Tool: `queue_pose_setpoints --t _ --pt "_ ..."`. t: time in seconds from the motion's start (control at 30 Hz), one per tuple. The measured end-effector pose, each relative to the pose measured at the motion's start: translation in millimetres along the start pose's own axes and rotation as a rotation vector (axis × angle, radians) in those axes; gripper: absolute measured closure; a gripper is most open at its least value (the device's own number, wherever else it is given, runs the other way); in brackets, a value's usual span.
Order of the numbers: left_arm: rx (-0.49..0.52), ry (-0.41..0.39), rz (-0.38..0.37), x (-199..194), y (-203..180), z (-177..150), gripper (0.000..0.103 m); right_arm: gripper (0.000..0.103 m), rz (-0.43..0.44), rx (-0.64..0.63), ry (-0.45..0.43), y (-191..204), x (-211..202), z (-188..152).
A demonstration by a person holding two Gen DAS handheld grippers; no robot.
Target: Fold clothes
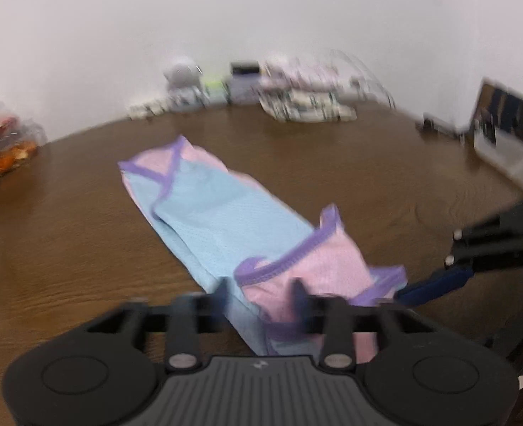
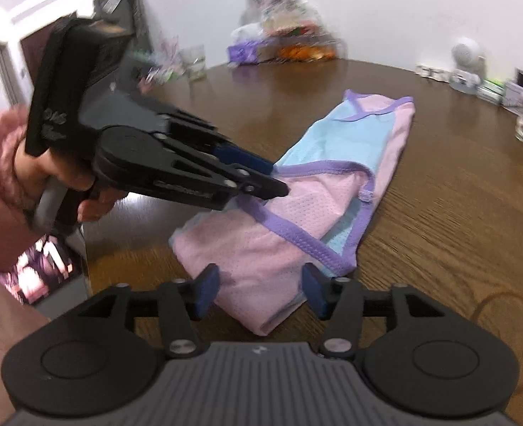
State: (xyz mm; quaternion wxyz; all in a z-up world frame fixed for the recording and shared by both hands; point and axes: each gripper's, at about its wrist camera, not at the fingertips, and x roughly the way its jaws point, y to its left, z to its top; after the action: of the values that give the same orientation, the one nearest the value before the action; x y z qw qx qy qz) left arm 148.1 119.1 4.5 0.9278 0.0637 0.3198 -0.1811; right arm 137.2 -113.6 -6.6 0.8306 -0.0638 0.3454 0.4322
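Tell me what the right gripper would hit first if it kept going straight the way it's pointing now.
Most likely the folded pink end of the garment. The right gripper stands open with that cloth lying right between and ahead of its fingers, angled down toward the table. The left gripper sits further along, off to one side.

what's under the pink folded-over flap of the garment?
The pink flap lies on the light blue layer of the same garment, which rests on the brown table. Blue mesh peeks out at the purple-trimmed edge; whatever lies under the flap's middle is covered.
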Motion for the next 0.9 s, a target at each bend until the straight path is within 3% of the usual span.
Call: queue_pose_setpoints --t 0.07,0.13,0.2,0.4,0.53,0.73,0.9 --pt "-0.046 -0.097 0.032 -20.6 -4.3 -3.1 0.005 0.022 -0.024 0.03 -0.04 1.9 -10.5 -3.7" --pt "-0.077 -0.171 0.061 -38.1 -9.5 -8.3 0.002 0.015 -0.065 0.041 -0.078 5.8 -21.3 -7.6" --pt "-0.105 -0.203 0.08 -49.7 -14.6 -13.4 0.0 0.0 -0.112 0.052 -0.111 7.6 -30.6 -10.4" --pt "-0.182 -0.169 0.105 -58.2 -27.6 -27.9 0.0 0.0 -0.204 0.108 -0.141 8.9 -44.0 -16.1" --pt "-0.192 -0.121 0.075 -59.2 -30.4 -37.5 0.0 0.0 -0.26 0.173 -0.17 7.5 -46.1 -22.4" --pt "-0.184 -0.096 0.054 -63.9 -38.1 -44.7 0.0 0.0 -0.429 0.174 -0.193 21.3 -48.0 -31.2" --pt "-0.187 -0.093 0.046 -67.9 -40.0 -46.7 0.0 0.0 -0.401 0.158 -0.146 27.5 -47.8 -31.6"
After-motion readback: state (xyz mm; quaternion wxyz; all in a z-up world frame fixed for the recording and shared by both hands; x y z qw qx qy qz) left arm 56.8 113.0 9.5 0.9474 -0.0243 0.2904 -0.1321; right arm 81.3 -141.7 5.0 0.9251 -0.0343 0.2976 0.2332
